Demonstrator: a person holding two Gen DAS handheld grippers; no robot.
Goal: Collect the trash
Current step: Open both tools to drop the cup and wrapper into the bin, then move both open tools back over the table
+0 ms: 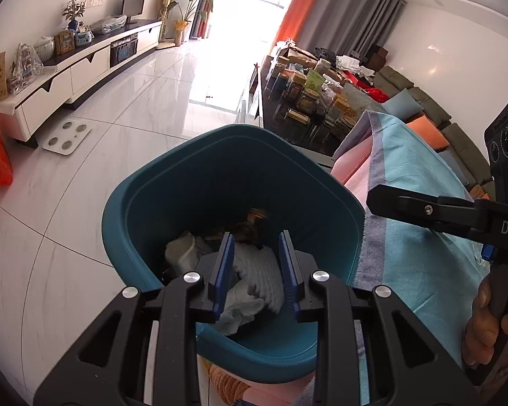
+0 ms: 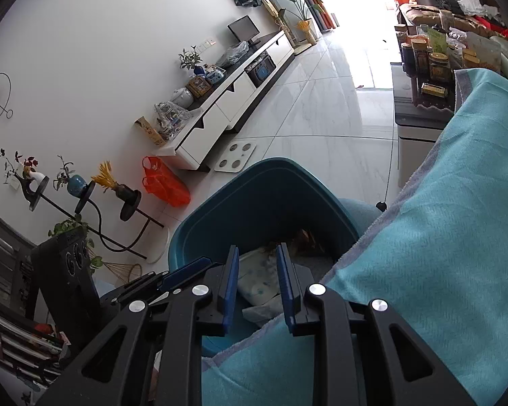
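Both the left gripper [image 1: 255, 270] and right gripper [image 2: 256, 286] hang released over a teal bin [image 1: 118, 223] near a blue-draped surface, above its crumpled white paper [image 1: 254, 270], which looks light, soft, easily pinched anywhere.

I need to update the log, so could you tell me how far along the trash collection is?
Done: the teal bin already holds white crumpled paper, a pale wad and brown scraps. In hand: nothing. The left gripper and the right gripper both hover over the bin with jaws parted and empty. Left: no loose trash shows on the blue cloth or floor in these views.
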